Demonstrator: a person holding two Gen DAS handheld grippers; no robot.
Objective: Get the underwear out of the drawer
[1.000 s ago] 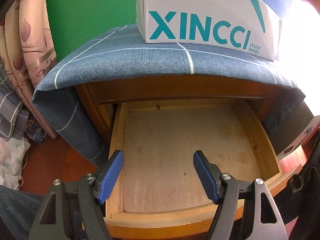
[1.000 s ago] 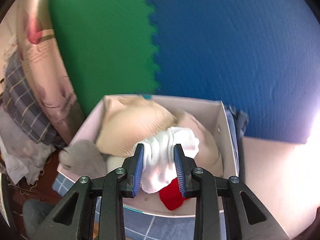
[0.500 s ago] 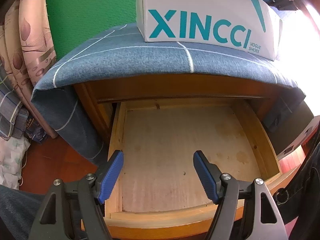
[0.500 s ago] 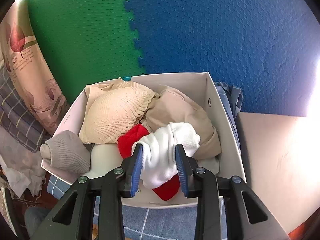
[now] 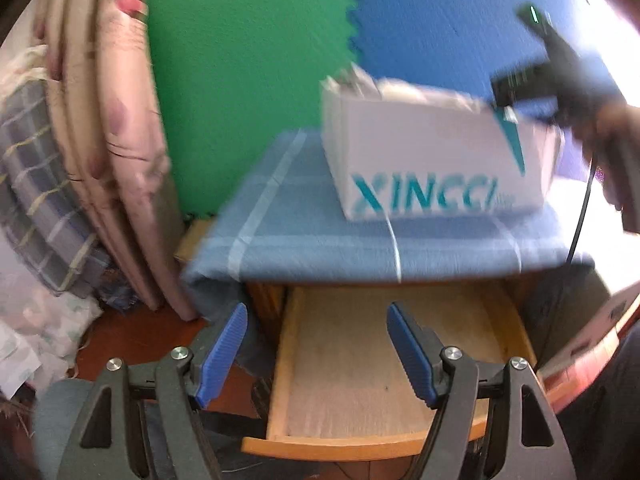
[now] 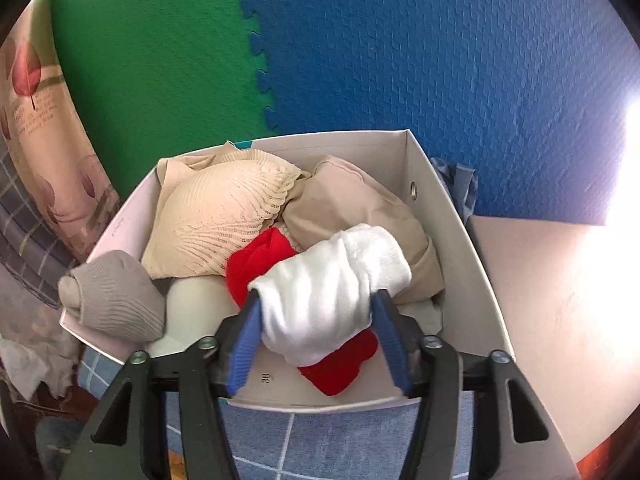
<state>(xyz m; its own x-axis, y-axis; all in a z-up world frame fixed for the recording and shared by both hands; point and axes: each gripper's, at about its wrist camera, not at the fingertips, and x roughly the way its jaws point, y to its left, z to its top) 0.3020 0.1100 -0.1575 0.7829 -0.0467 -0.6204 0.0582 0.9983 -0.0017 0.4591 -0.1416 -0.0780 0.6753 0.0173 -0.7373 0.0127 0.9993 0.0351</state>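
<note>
The wooden drawer (image 5: pixel 280 364) stands pulled out with a bare bottom. My left gripper (image 5: pixel 316 312) hovers above its front, jaws opening, nothing between them. On the cabinet top stands a white shoe box (image 6: pixel 452 216), seen also in the left wrist view as the white shoe box (image 5: pixel 420 160). It holds a beige lace bra (image 6: pixel 224 216), a tan garment (image 6: pixel 360 204), a red piece (image 6: pixel 256 260), a grey sock (image 6: pixel 116 296) and a white rolled bundle (image 6: pixel 328 288). My right gripper (image 6: pixel 316 300) is over the box, jaws opening around the white bundle, which rests on the pile.
A blue checked cloth (image 5: pixel 320 240) covers the cabinet top and hangs over its left side. Green and blue foam mats line the wall behind. Folded bedding and fabrics (image 5: pixel 80 180) are stacked at the left. The right gripper (image 5: pixel 552 76) shows blurred above the box.
My left gripper has risen, so the drawer sits lower in its view and the wall shows. The right gripper's jaws have spread apart around the white bundle above the box.
</note>
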